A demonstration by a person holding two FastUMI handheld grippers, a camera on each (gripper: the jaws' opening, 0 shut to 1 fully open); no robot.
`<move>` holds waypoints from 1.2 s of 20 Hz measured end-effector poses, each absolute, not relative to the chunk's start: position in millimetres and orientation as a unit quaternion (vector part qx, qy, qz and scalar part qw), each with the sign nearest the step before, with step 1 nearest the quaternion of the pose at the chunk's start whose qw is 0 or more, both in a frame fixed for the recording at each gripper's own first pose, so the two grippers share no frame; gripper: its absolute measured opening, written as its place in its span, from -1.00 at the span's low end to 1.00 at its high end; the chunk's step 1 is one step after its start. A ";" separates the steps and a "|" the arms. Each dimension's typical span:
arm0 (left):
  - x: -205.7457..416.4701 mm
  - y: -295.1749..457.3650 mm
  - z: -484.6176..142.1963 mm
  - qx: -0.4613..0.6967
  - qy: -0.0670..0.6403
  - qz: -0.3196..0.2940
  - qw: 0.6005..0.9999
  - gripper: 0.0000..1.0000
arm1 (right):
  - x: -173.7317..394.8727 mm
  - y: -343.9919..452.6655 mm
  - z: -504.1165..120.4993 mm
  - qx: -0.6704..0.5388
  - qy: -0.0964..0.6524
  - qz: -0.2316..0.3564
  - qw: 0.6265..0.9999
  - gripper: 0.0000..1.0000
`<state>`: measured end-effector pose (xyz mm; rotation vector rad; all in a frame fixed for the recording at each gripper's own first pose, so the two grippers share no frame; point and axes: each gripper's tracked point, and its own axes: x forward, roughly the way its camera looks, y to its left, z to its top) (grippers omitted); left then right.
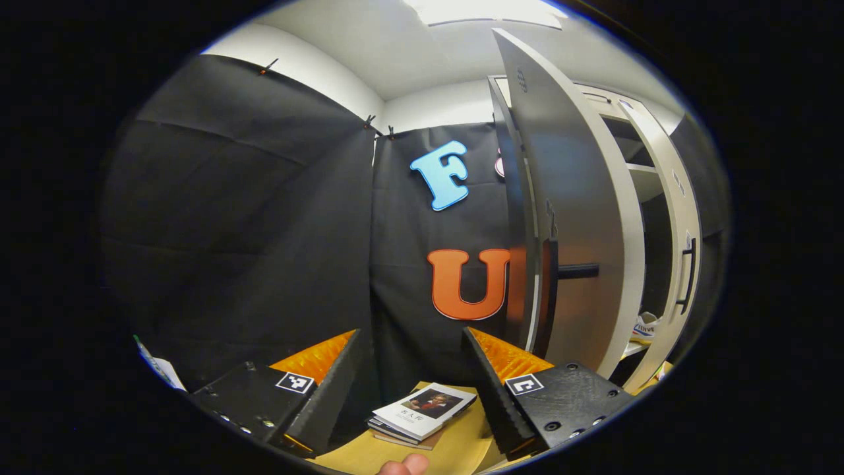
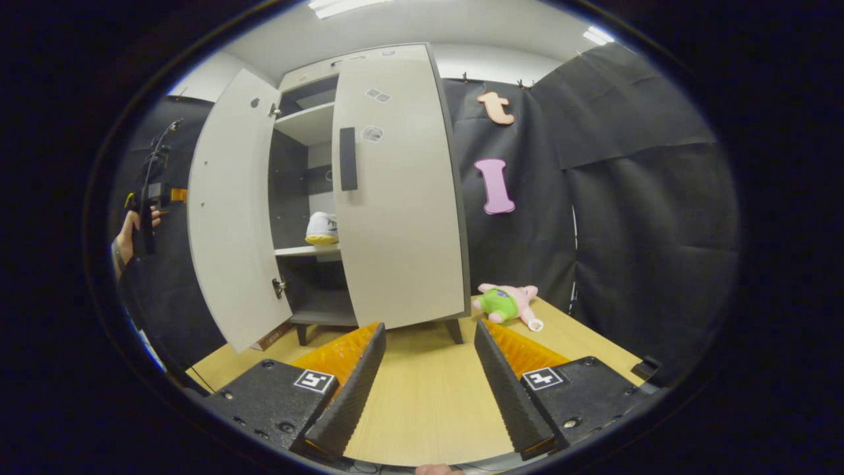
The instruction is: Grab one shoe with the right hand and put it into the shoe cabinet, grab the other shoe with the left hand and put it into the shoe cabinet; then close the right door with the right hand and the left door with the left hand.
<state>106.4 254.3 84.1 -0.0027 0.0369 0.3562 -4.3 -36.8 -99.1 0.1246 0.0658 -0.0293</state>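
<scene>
The grey shoe cabinet [image 2: 310, 125] stands on the wooden table [image 2: 428, 396] ahead of my right gripper [image 2: 428, 326], which is open with nothing between its fingers. The cabinet's left door [image 2: 231, 218] is swung wide open. Its right door [image 2: 399, 191] covers most of the right half. A white shoe with a yellow sole [image 2: 322, 229] rests on the middle shelf. My left gripper [image 1: 412, 333] is open and holds nothing, left of the left door [image 1: 573, 218], which I see almost edge-on. A white shoe [image 1: 646, 326] shows on the shelf between the doors.
A pink and green plush toy [image 2: 508, 303] lies on the table right of the cabinet. A small stack of books [image 1: 422, 412] lies on the table below the left gripper. A hand [image 2: 128, 234] holds the left gripper at the far left of the right gripper view.
</scene>
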 end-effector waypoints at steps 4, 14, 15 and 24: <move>107.0 248.6 82.7 -0.015 0.024 0.176 0.984 0.71 | 3.9 -41.8 -99.9 0.066 0.037 -0.018 0.997 0.78; 112.6 174.8 84.9 -0.047 0.030 0.107 0.993 0.77 | 12.3 -43.9 -100.0 0.058 0.038 -0.012 0.998 0.78; 114.1 166.6 86.0 -0.044 0.027 0.102 0.993 0.78 | 11.8 -46.6 -101.9 0.058 0.039 -0.014 0.997 0.78; 158.3 60.2 86.5 -0.036 0.020 0.002 0.999 0.80 | 9.2 -79.2 -107.7 0.065 0.048 -0.052 0.995 0.78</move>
